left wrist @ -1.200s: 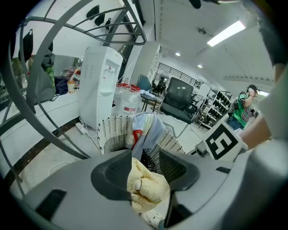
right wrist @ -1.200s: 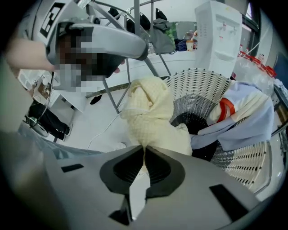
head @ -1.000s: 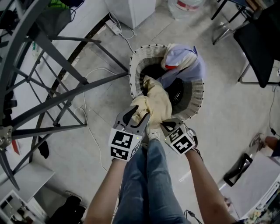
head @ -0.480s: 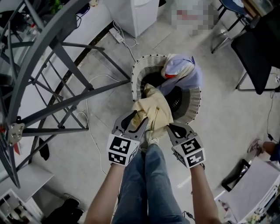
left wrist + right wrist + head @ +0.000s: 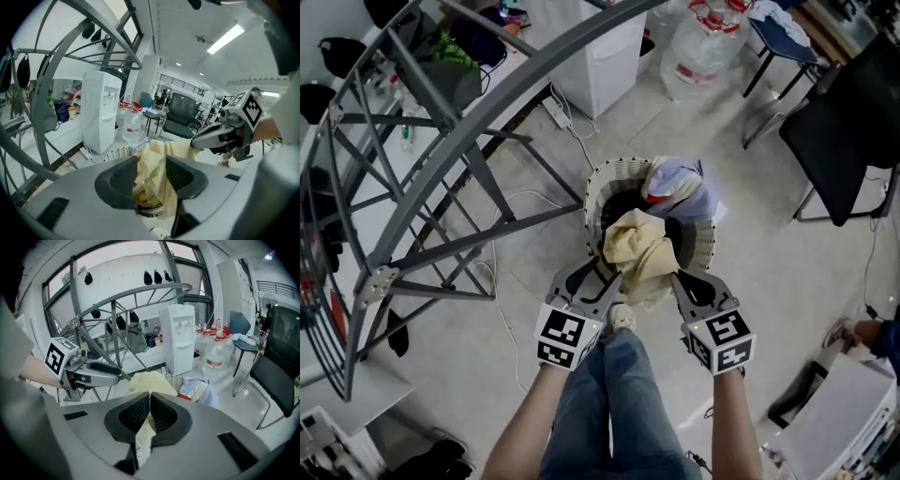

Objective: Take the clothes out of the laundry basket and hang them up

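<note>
Denim-clad legs (image 5: 614, 403) fill the bottom centre of the head view, and just above them I hold both tools side by side. The left gripper (image 5: 598, 278), lower centre-left, has its jaws partway apart but packed with a thick bunch of the pale yellow crumpled fabric garment (image 5: 639, 248). Its own view shows the pads pressing into the folds. The right gripper (image 5: 680, 279) has its jaws almost together, pinching only a thin edge of the same cloth.

I judge that I hold it at two separate spots so it can be spread for hanging rather than dangle as a lump. The garment sits at frame centre, over the mouth of the round white woven laundry basket (image 5: 595, 192). Whether its lowest folds have cleared the rim I cannot tell.

A lilac-blue cloth (image 5: 680, 192) lies draped over the far rim, so more is left to fetch. The grey metal tube drying rack (image 5: 380, 281) stands at upper left, well apart from the garment.
</note>
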### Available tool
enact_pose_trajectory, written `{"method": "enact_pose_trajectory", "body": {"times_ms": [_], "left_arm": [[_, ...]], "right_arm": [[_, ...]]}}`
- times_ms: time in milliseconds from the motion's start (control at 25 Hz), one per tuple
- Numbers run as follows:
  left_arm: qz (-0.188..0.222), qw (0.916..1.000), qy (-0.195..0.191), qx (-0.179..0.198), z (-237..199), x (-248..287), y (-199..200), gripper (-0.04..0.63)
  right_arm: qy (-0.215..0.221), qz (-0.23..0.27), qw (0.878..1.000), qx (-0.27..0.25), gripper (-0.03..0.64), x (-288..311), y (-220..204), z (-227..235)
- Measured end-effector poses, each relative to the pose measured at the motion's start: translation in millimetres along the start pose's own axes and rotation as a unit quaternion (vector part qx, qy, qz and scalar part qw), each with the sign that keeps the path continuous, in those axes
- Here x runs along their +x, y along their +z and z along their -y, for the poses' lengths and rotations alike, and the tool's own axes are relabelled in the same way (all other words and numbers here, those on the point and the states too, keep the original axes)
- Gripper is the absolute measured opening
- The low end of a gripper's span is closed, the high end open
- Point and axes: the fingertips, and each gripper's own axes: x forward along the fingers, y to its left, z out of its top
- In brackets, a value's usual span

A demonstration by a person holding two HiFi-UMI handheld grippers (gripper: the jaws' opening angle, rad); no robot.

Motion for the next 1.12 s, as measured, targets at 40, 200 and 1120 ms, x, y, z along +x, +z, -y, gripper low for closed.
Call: {"method": "enact_pose_trajectory", "body": {"times_ms": [40,200,1120], "left_arm": [[0.003,1.0,-0.001,0.003,2,-2,8,0.198],[0.013,0.9998,-0.005,0.011,13,-12,36,0.198],[0.013,0.992,-0.108,0.065,96,-14,125,0.307]], "right_arm": [[-0.003,0.006,1.0,-0.003,0.009,-6,10,2],[-0.012,0.029,1.0,-0.004,0.009,-35,47,3],[-0.051,0.169,0.983,-0.055,0.009,-176,203,-16]]}}
